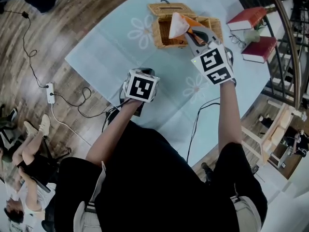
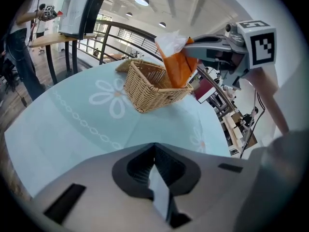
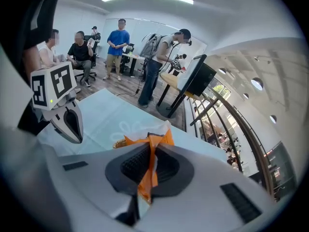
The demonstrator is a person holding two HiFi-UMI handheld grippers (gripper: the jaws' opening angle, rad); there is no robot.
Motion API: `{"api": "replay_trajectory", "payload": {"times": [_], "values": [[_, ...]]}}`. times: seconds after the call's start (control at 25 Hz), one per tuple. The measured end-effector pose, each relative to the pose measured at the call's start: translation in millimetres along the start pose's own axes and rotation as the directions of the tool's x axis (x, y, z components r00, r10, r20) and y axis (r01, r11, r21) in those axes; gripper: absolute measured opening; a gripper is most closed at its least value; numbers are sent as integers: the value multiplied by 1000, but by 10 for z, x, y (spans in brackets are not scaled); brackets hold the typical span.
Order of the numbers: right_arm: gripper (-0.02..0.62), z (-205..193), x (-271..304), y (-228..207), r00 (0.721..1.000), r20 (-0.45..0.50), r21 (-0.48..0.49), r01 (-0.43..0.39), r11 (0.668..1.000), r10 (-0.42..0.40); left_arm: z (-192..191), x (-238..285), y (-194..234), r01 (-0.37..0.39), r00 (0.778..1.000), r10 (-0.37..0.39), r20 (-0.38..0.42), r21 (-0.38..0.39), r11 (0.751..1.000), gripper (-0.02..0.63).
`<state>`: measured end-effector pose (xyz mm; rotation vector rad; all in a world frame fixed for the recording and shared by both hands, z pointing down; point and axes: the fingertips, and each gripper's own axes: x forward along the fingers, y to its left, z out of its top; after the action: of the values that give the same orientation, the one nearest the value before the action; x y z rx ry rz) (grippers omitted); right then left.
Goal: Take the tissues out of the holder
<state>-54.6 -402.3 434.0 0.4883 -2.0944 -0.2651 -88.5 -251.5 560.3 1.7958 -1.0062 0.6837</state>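
A woven wicker holder (image 1: 164, 36) stands on the pale blue table (image 1: 111, 47) at its far side. My right gripper (image 1: 186, 31) is shut on an orange tissue pack (image 1: 178, 25) with white tissue at its top, held above the holder's right part. In the left gripper view the tissue pack (image 2: 175, 64) hangs from the right gripper (image 2: 193, 48) just over the holder (image 2: 147, 88). The right gripper view shows the orange wrapper (image 3: 149, 168) pinched between the jaws. My left gripper (image 2: 154, 146) hovers nearer me, jaws together, a pale sliver showing between them.
Two red books (image 1: 247, 17) (image 1: 259, 49) and glasses (image 1: 235, 40) lie at the table's right edge, beside a railing (image 1: 285, 37). Cables and a power strip (image 1: 50, 93) lie on the wood floor at left. Several people (image 3: 116, 47) are behind the table.
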Motion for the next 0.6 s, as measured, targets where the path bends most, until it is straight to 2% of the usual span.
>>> {"api": "replay_trajectory", "payload": {"times": [0.36, 0.6], "values": [[14, -42, -514, -58, 992, 53, 64, 108, 992, -112, -33, 57, -262, 23, 1000, -22, -21, 59, 998, 11], [14, -287, -837, 20, 989, 33, 106, 143, 984, -148, -55, 75, -490, 38, 999, -34, -36, 110, 993, 11]]}}
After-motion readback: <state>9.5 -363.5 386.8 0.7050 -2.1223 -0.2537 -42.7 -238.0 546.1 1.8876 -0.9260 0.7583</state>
